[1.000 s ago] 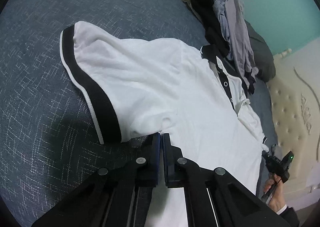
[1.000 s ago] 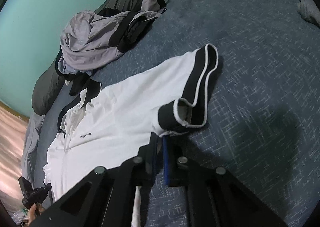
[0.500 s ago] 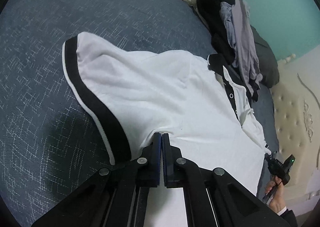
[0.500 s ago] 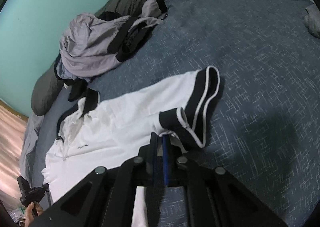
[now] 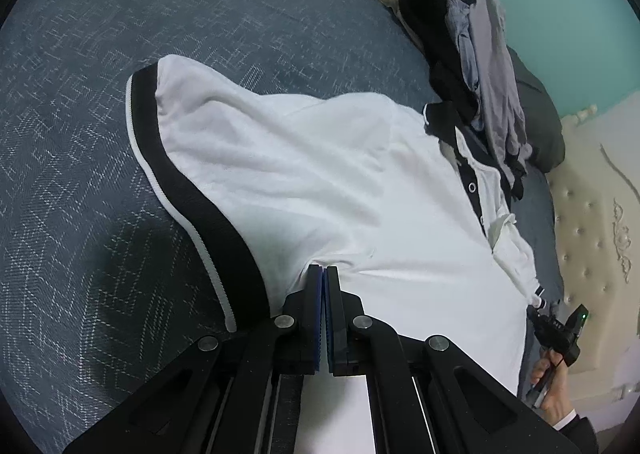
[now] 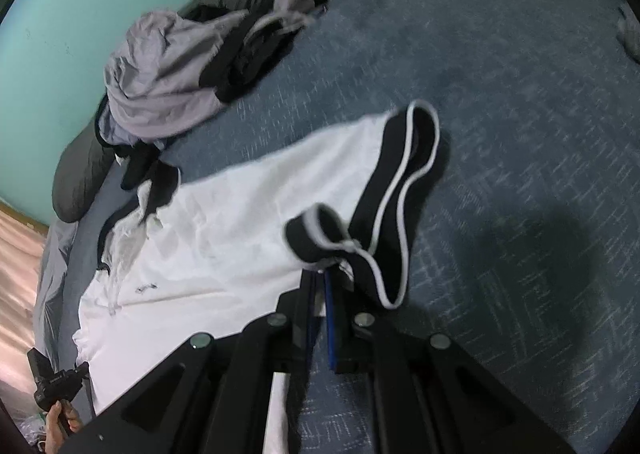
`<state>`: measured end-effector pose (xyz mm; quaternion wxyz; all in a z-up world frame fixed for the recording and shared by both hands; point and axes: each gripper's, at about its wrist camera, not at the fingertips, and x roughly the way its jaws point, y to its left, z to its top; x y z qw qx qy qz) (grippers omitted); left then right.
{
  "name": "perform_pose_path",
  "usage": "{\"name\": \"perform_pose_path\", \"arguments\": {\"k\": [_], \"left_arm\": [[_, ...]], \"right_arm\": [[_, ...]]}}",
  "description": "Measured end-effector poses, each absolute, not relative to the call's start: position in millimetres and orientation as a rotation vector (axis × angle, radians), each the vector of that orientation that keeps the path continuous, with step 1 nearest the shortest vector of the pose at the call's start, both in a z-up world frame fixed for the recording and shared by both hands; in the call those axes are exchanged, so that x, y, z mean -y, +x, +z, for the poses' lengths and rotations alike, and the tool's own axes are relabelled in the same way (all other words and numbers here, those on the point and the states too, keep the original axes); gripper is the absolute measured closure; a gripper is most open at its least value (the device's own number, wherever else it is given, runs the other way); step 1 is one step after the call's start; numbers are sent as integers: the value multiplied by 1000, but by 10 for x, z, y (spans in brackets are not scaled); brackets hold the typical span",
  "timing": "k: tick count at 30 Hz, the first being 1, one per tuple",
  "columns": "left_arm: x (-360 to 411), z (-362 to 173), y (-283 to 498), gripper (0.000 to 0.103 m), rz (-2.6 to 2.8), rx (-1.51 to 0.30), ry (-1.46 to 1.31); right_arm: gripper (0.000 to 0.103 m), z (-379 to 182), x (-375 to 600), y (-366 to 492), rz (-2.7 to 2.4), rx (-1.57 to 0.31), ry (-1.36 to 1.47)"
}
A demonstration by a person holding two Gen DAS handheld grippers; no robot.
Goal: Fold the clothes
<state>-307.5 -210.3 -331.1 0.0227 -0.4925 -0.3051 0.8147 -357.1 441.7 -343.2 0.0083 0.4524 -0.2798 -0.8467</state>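
Observation:
A white polo shirt point(image 5: 340, 189) with black sleeve cuffs and a black collar lies on the blue-grey bed. My left gripper point(image 5: 323, 274) is shut on the shirt's side edge just below its sleeve, whose black cuff point(image 5: 192, 189) spreads flat to the left. In the right wrist view the same shirt point(image 6: 224, 230) stretches away to the left. My right gripper point(image 6: 319, 278) is shut on the shirt's other side edge under the other sleeve, whose black cuff point(image 6: 396, 193) is lifted and curled. The other gripper shows at the lower edge of each view.
A pile of grey and black clothes point(image 5: 476, 45) lies past the collar, also in the right wrist view point(image 6: 176, 69). A dark pillow point(image 5: 544, 121) lies along a teal wall. A tufted cream headboard point(image 5: 592, 221) stands at the right. The blue-grey bedspread point(image 5: 80, 93) surrounds the shirt.
Both grippers have pulled the shirt's side edges up and towards me. The right sleeve cuff has lifted and curled over. The shirt looks larger in both views.

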Motion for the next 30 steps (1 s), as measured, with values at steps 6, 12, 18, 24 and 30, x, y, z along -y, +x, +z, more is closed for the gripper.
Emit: {"name": "perform_pose_path", "arguments": {"k": [6, 12, 18, 24, 30], "left_arm": [[2086, -3287, -3067, 101, 2510, 912, -1552], [2131, -3210, -2932, 89, 2497, 897, -1593], [2181, -3147, -2649, 81, 2459, 868, -1628], [2045, -3144, -2325, 81, 2378, 762, -1691], [1905, -3205, -2079, 81, 2314, 699, -1738]], "right_arm": [[93, -3478, -4451, -3523, -2592, 910, 1455], [76, -3348, -4529, -3300, -2561, 958, 1461], [74, -3306, -4590, -2936, -2483, 1035, 1458], [74, -3351, -4348, -2567, -2356, 956, 1477], [74, -3491, -4189, -2378, -2285, 943, 1512]]}}
